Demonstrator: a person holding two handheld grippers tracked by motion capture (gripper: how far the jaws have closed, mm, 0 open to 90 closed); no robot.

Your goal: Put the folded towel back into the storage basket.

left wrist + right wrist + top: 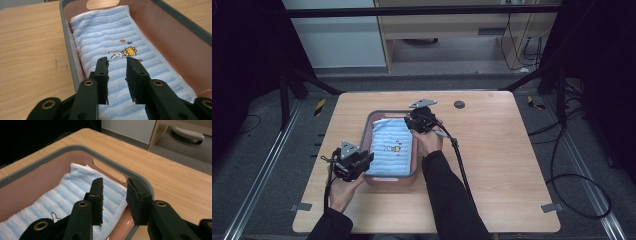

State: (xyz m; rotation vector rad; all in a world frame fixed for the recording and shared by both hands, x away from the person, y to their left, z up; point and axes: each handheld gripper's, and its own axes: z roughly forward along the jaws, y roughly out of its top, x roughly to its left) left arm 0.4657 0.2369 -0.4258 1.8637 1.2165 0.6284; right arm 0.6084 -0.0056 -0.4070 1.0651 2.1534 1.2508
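Observation:
A pink basin (368, 131) with a grey rim stands on the wooden table. Inside lies a folded blue-and-white striped towel (389, 148) with a small rabbit picture (117, 54). My left gripper (362, 161) hovers at the basin's near left corner, open, its jaws above the towel (110, 35) with nothing between them. My right gripper (413, 122) is over the basin's far right corner, open, jaws just above the towel's far edge (75, 182) and the rim (140, 178). The gap between its jaws is empty.
The basin (175, 37) has handle cut-outs (108, 170) at its ends. A small dark disc (459, 104) lies on the table near the far edge. Bare wood stretches right of the basin (502, 145). A black cable (460, 165) trails from the right gripper.

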